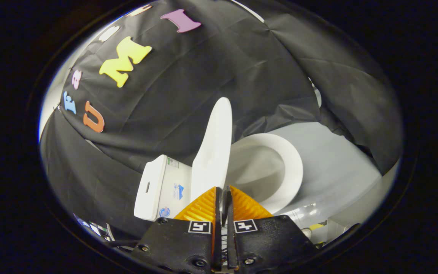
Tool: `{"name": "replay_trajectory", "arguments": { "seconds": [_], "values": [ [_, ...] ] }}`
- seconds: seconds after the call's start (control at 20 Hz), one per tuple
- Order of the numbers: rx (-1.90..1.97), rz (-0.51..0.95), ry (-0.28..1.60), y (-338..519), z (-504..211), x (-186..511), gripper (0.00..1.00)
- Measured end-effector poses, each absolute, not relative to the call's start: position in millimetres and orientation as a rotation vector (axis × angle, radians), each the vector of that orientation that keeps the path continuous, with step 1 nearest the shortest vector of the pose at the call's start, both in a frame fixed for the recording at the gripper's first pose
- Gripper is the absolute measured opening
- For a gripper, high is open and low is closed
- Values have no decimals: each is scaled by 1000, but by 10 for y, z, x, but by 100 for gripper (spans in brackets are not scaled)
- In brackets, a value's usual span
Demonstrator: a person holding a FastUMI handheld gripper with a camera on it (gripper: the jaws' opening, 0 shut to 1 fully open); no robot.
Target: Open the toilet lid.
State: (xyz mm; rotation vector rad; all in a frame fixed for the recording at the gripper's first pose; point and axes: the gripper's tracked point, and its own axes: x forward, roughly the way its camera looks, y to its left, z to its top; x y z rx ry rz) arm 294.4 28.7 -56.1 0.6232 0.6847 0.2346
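One white, glossy toilet stands in the lower centre of the frame, seen tilted. It has three visible parts: one flat oval white plastic lid [214, 146], one white ceramic bowl [280, 171] with a rounded rim, and one white box-shaped cistern [158, 188].

One gripper [222, 196] shows at the bottom centre. Its two fingers are drawn close together, with a narrow gap between them, and the lower edge of the lid sits in that gap. Both fingers [203, 207] appear to press on the lid's edge, one on each face, so the gripper is clenched on the lid.

The lid is raised and seen nearly edge-on. It rises from between the fingertips toward the centre of the frame, with its tip against the black cloth wall [188, 83]. The cistern lies left of the lid, just beside it; several small stickers show on its side face. The bowl lies right of the lid, with its opening uncovered. The bowl's inside is plain white; whether it holds water cannot be told.

A grey floor [337, 160] extends behind the bowl at right.
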Motion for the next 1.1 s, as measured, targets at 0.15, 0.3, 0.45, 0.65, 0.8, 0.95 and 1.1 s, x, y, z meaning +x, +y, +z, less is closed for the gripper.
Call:
{"name": "replay_trajectory", "arguments": {
  "seconds": [0.15, 0.3, 0.45, 0.65, 0.8, 0.95, 1.1],
  "values": [
    [591, 231, 679, 397, -448, 2904, 9],
    [558, 224, 674, 490, -372, 2892, 9],
    [550, 221, 670, 578, -292, 2870, 9],
    [518, 228, 664, 725, -173, 2842, 9],
    [484, 236, 656, 852, -87, 2827, 9],
    [468, 237, 648, 964, -2, 2799, 9],
    [440, 251, 629, 1119, 89, 2766, 9]
  ]
}}
